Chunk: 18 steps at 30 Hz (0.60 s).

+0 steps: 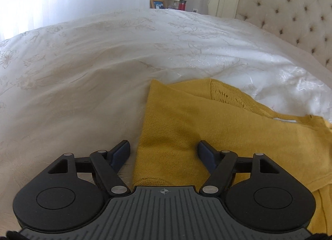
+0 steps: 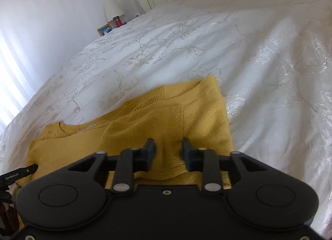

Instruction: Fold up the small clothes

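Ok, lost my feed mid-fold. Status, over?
Left gripper open over sweater edge. Right gripper pinching a fold of the yellow sweater. Sweater partly folded on bedspread. Nothing in the way.

Left gripper (image 1: 164, 152) spread wide, tilted downward; right gripper (image 2: 169, 153) narrowed, partly closed, tilted downward.

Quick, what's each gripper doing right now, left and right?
Left gripper: open, straddling the edge of the yellow sweater, not gripping.
Right gripper: closed on a bunched fold of the sweater.
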Available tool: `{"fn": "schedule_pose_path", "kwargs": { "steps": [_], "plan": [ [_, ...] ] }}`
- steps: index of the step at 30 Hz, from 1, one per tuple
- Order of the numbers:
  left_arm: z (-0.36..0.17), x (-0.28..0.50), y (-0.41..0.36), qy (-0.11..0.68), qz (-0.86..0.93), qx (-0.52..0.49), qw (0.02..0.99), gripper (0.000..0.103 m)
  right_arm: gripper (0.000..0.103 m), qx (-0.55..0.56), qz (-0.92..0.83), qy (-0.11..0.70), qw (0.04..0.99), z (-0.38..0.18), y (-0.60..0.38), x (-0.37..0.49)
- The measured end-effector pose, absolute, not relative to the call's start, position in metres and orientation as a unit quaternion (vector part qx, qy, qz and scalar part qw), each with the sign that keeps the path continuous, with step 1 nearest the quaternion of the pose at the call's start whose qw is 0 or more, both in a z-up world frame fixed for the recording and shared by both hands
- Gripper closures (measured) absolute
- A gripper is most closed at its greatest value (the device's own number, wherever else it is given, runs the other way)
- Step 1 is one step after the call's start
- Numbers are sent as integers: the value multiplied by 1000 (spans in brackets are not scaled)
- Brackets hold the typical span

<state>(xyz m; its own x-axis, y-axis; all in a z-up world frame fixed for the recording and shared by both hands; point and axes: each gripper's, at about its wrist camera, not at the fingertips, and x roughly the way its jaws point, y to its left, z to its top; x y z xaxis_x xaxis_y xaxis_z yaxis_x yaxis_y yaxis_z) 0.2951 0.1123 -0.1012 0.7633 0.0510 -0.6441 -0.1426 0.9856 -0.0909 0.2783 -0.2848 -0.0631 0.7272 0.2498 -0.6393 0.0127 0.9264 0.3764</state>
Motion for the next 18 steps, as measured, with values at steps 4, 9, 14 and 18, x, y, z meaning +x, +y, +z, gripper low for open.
{"fn": "schedule_pose_path", "kwargs": {
  "steps": [4, 9, 14, 18],
  "plan": [
    [-102, 295, 111, 339, 53, -62, 937, 30, 89, 194, 67, 332, 921, -48, -289, 269],
    [-102, 294, 111, 338, 53, -59, 938, 29, 90, 164, 29, 333, 928, -39, -295, 266],
    [-102, 296, 110, 341, 54, -54, 937, 28, 86, 193, -8, 374, 907, -56, -310, 276],
    [-96, 299, 113, 356, 48, -58, 931, 28, 69, 190, -13, 362, 912, -54, -308, 274]
  ]
}}
